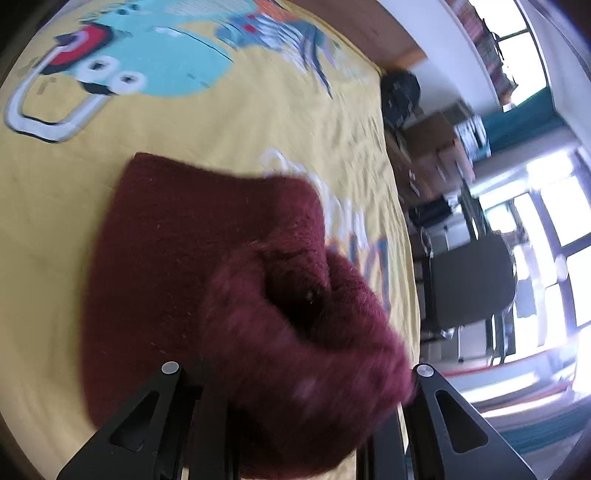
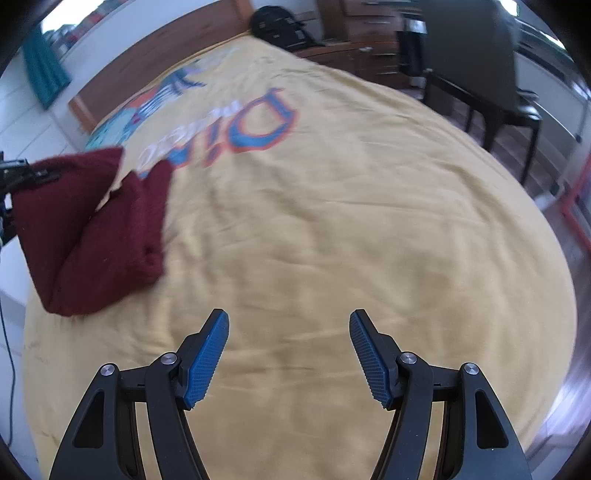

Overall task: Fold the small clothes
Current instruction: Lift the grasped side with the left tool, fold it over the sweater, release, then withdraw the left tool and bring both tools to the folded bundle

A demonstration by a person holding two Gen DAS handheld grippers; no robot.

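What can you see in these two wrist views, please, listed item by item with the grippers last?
knitted garment: one, maroon, partly lifted off the bedspread at its left side.
bedspread: one, yellow with blue and orange print, covering the bed.
headboard: one, brown wood, at the far end.
backpack: one, black, beyond the bed.
chair: one, dark, right of the bed.
curtain: one, teal, far left.
left claw: one, black, shut on the garment's edge.
right claw: one, black with blue pads, open and empty above bare bedspread.
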